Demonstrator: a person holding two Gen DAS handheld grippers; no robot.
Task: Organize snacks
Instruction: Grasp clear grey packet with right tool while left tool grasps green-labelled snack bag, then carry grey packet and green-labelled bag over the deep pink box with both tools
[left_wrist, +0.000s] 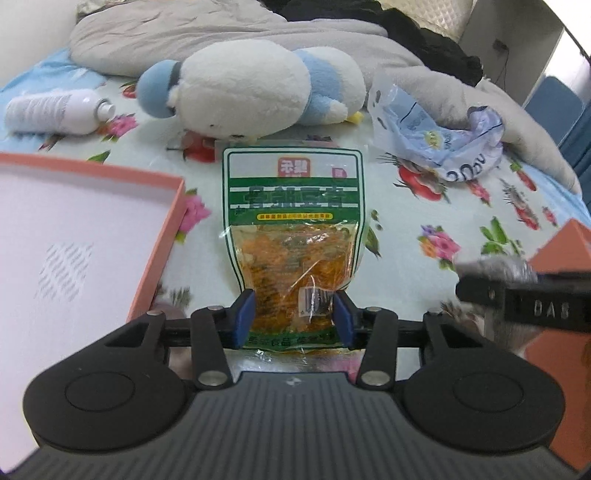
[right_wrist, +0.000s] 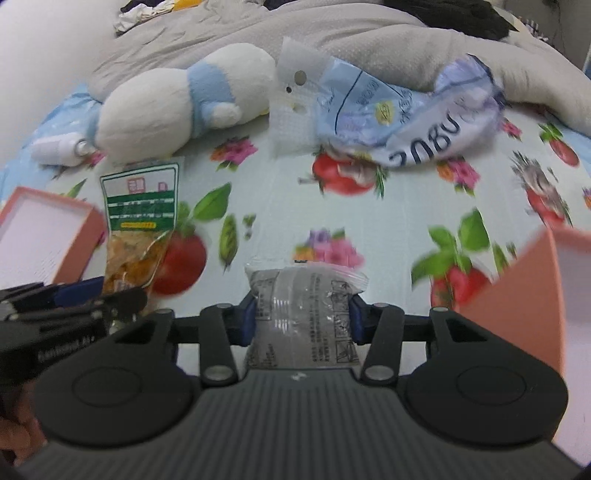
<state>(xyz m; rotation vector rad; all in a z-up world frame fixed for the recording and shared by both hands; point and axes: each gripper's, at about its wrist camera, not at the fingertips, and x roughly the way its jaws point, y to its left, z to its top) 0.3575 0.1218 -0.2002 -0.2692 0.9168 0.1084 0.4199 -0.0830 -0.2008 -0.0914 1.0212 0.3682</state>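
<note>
My left gripper (left_wrist: 293, 317) is shut on the bottom end of a green and white snack pouch (left_wrist: 291, 221) with orange contents, held out over the floral bedsheet. The pouch also shows in the right wrist view (right_wrist: 138, 218), with the left gripper (right_wrist: 74, 299) at the lower left. My right gripper (right_wrist: 301, 319) is shut on a small silver-grey snack packet (right_wrist: 303, 314). The right gripper shows at the right edge of the left wrist view (left_wrist: 517, 291). A pink open box (left_wrist: 74, 243) lies to the left, and another pink box (right_wrist: 535, 295) to the right.
A white and blue plush toy (left_wrist: 251, 85) lies behind the pouch. A crumpled light-blue plastic bag (left_wrist: 439, 129) lies at the back right. A white bottle (left_wrist: 55, 110) lies at the back left. A grey blanket (left_wrist: 221, 33) is piled at the far side.
</note>
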